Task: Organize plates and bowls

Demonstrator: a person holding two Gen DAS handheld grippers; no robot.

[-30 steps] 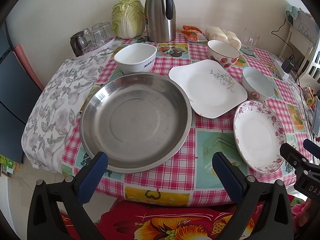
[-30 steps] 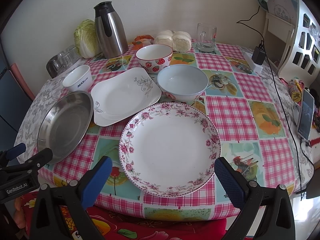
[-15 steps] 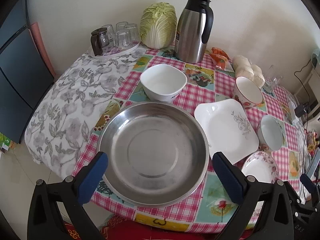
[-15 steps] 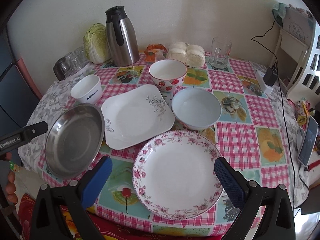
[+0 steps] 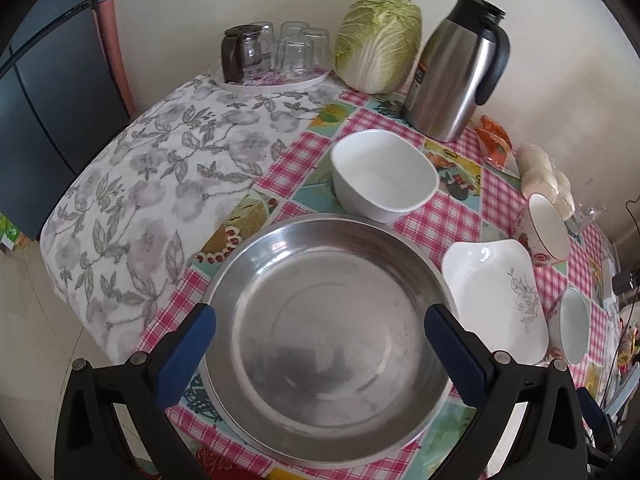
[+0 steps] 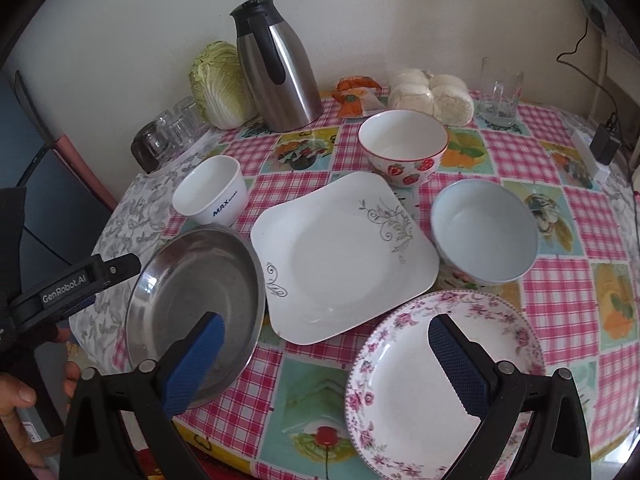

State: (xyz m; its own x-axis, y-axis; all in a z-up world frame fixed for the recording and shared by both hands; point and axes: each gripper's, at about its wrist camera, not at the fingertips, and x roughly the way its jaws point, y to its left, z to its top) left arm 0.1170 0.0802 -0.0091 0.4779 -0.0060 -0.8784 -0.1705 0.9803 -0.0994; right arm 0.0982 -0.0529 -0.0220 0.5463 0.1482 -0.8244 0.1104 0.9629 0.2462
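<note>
The left gripper (image 5: 320, 346) is now hanging lower over the steel dish (image 5: 328, 340), which is filling the bottom centre of its view, jaws released. The right gripper (image 6: 326, 360) is hovering wide open above the floral plate (image 6: 404, 392), lower right; neither is grasping anything yet.

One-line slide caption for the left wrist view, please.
Open left gripper poised over round stainless steel plate, white rounded-square bowl behind, on pink checked tablecloth.
</note>
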